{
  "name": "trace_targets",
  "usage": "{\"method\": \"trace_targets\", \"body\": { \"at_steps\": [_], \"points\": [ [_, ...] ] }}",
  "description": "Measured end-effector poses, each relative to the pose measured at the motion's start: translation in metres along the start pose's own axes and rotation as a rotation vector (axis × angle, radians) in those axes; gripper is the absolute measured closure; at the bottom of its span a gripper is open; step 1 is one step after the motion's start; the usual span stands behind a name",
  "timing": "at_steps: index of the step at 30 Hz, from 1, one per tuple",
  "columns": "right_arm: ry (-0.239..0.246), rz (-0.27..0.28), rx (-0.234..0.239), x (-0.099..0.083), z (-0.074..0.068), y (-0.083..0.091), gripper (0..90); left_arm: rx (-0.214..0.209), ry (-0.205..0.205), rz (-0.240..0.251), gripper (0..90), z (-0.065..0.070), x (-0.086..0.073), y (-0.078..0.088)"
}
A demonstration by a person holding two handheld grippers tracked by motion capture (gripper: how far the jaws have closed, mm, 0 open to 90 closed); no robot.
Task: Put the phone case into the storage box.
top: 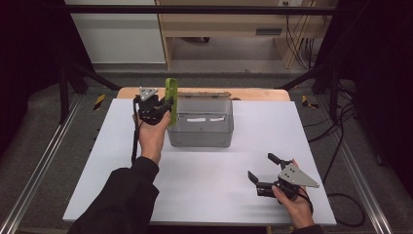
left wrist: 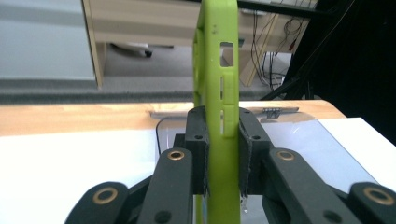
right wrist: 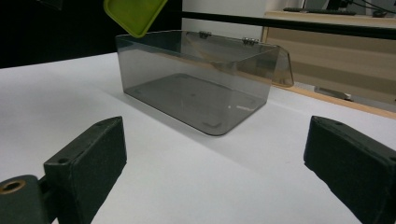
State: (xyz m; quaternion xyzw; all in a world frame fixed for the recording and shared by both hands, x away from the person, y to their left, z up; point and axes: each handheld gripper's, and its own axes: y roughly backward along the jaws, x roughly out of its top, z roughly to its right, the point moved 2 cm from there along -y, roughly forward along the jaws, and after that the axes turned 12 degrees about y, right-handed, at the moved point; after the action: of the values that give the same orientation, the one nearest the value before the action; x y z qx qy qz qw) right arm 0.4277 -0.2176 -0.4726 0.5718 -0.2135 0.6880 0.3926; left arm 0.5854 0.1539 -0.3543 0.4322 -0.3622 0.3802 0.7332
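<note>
My left gripper [top: 164, 104] is shut on a lime-green phone case [top: 171, 100], held upright on edge just left of a clear grey plastic box [top: 200, 131] with its hinged lid open at the back. In the left gripper view both pads clamp the green case [left wrist: 219, 84] from either side, my left gripper [left wrist: 223, 140] pointing over the box's near corner. My right gripper [top: 263, 168] rests low at the table's front right, jaws wide open with nothing between them. The right gripper view looks between its fingers [right wrist: 88, 158] at the box [right wrist: 196, 93], with a corner of the case [right wrist: 133, 14] above it.
A white sheet [top: 204, 175] covers the table, with a strip of wooden tabletop [top: 253, 93] behind the box. Black frame bars and cables [top: 341, 126] run along the sides. A wooden desk [top: 219, 24] stands on the floor beyond.
</note>
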Motion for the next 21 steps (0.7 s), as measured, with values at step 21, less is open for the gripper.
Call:
{"method": "trace_targets", "body": {
  "at_steps": [21],
  "points": [
    [-0.002,-0.01,0.019,-0.002,-0.004,-0.001,6.2,0.087,-0.063,-0.013,77.2,0.002,-0.006,-0.014]
  ]
}}
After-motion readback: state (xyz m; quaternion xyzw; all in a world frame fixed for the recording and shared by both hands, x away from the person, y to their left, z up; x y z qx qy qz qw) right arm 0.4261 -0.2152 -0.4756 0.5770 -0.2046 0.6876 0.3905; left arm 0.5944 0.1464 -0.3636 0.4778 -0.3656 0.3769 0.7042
